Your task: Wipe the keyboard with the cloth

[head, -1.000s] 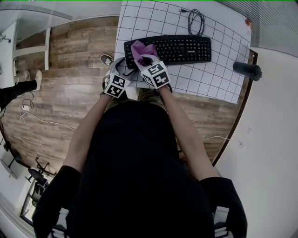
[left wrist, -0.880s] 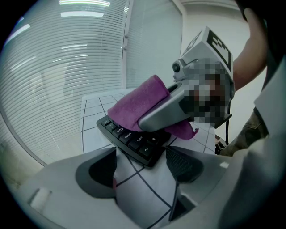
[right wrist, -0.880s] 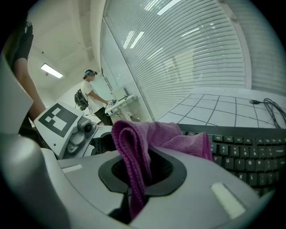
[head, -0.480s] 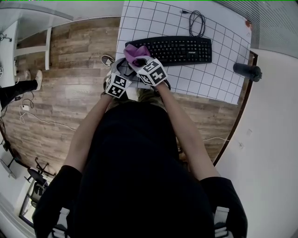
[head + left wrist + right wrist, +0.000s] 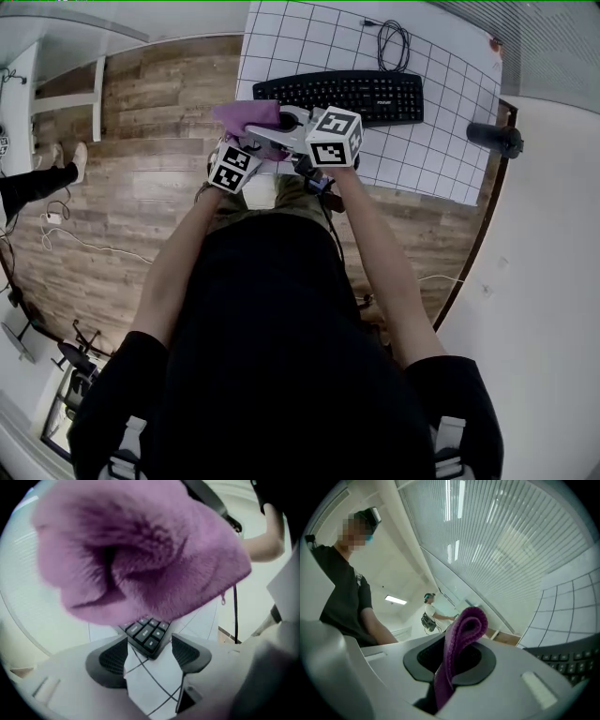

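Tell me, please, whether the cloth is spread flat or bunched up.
Bunched up: the right claw pinches the cloth in a doubled fold, and the rest hangs as a crumpled wad, clear of the keyboard.

The person wears a black short-sleeved T-shirt [image 5: 281, 356] that fills the head view from its centre down to six o'clock, with pale grey straps [image 5: 127, 448] at both shoulders, near seven and five o'clock. Each hand tool is a smooth, light grey plastic shell. The left gripper [image 5: 150, 654] has rounded dark grey pads [image 5: 111, 660] with a fine ribbed face; its jaws have just been closing a little, with nothing between them. The right gripper [image 5: 457, 657] has the same dark ribbed sockets. Each carries a white cube [image 5: 336, 136] printed with black square markers, near twelve o'clock.
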`<state>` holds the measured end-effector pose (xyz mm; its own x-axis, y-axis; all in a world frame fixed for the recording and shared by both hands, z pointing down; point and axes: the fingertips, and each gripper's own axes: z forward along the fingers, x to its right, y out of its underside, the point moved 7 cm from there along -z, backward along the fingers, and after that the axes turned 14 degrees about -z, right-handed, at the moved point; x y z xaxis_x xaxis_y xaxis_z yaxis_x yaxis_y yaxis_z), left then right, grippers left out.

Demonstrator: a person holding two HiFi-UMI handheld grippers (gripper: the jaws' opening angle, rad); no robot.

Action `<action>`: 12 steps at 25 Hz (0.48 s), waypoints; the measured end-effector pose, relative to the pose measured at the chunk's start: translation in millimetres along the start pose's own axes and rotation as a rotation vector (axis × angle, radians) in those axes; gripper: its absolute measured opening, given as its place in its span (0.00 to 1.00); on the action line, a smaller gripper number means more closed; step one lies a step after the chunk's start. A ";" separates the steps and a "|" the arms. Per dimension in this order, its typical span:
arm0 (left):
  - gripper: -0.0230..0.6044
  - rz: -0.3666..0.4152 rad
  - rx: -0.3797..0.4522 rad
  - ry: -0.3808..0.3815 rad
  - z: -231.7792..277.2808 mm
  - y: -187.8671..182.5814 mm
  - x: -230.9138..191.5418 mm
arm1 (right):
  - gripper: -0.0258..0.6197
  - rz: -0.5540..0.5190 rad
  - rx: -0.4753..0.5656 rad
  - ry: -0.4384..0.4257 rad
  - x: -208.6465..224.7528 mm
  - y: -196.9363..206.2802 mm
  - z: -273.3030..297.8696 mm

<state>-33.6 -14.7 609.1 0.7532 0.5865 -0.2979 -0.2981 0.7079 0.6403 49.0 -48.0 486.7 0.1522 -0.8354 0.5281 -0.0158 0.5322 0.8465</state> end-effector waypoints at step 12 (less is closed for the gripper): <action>0.40 0.169 0.506 0.162 -91.3 -142.5 42.1 | 0.14 -0.336 0.232 0.495 -50.0 -103.4 -79.4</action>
<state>-12.9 -54.9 440.7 0.6076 0.7568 -0.2408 -0.0579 0.3447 0.9369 121.5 -50.4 367.5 0.6237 -0.7596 0.1842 -0.0926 0.1621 0.9824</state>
